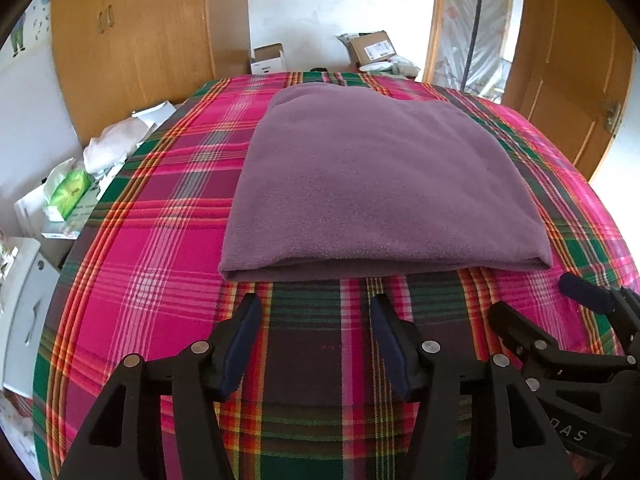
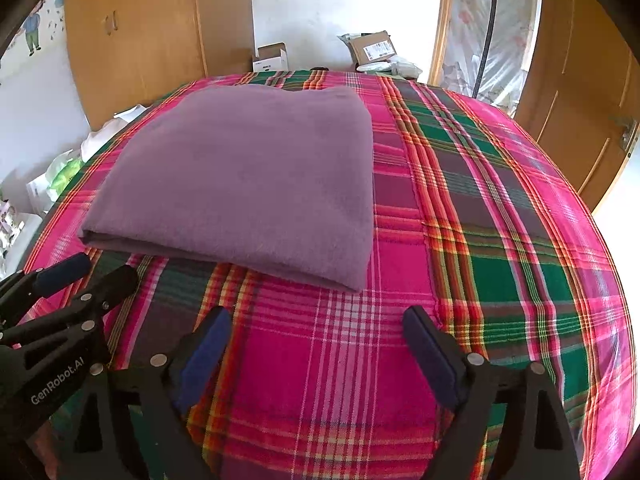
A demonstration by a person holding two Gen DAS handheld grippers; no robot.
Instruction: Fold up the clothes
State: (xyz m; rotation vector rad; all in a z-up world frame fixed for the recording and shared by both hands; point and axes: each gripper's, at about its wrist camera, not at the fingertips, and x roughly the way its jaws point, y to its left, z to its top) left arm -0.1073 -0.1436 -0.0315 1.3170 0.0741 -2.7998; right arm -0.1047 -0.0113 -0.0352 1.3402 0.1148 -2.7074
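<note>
We judge folding nearly done: the purple garment (image 1: 380, 184) lies folded on the bed (image 2: 500, 240), both grippers' jaws wide apart, empty.

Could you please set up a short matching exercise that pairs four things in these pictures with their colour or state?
Things:
1. garment
2. bedspread
3. left gripper
4. tissue pack

Descriptions:
A. green and white, lying beside the bed
B. purple, folded flat into a rectangle
C. open, holding nothing, near the garment's front edge
D. pink, green and red plaid

Pairs: 1-B, 2-D, 3-C, 4-A
</note>
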